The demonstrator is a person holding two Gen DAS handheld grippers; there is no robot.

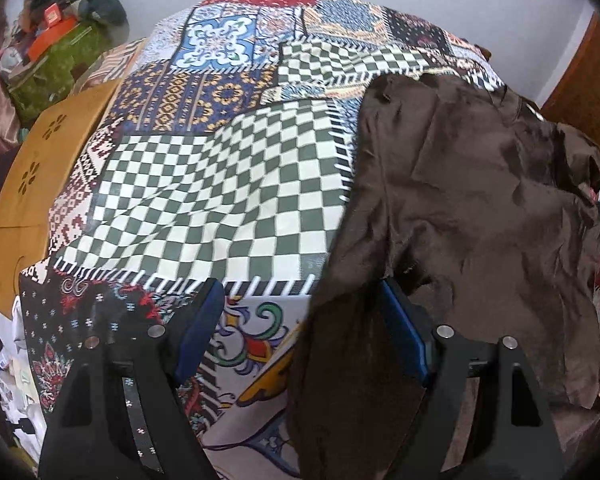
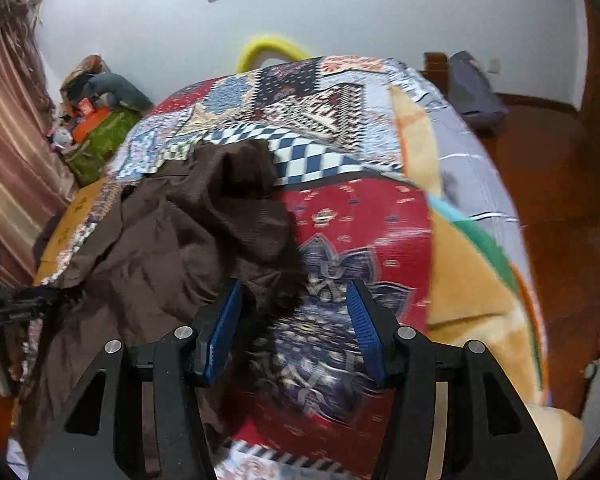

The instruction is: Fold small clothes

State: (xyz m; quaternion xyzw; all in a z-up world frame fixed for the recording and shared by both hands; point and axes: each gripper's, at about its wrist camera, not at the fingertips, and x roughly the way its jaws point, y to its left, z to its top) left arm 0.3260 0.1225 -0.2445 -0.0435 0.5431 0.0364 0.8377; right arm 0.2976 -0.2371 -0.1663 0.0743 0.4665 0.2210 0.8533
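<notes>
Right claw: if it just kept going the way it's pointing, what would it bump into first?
Probably the edge of the brown garment, which lies bunched between the right claw's open blue pads and across the left one. Beside it is the patchwork bedcover. Depth is hard to judge.

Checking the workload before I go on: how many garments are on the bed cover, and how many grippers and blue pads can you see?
Brown garments: 1
Grippers: 2, left gripper and right gripper
Blue pads on the fingers: 4, two on each gripper
Total: 7

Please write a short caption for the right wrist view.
Open right gripper above brown garment on patchwork bedspread.
</notes>
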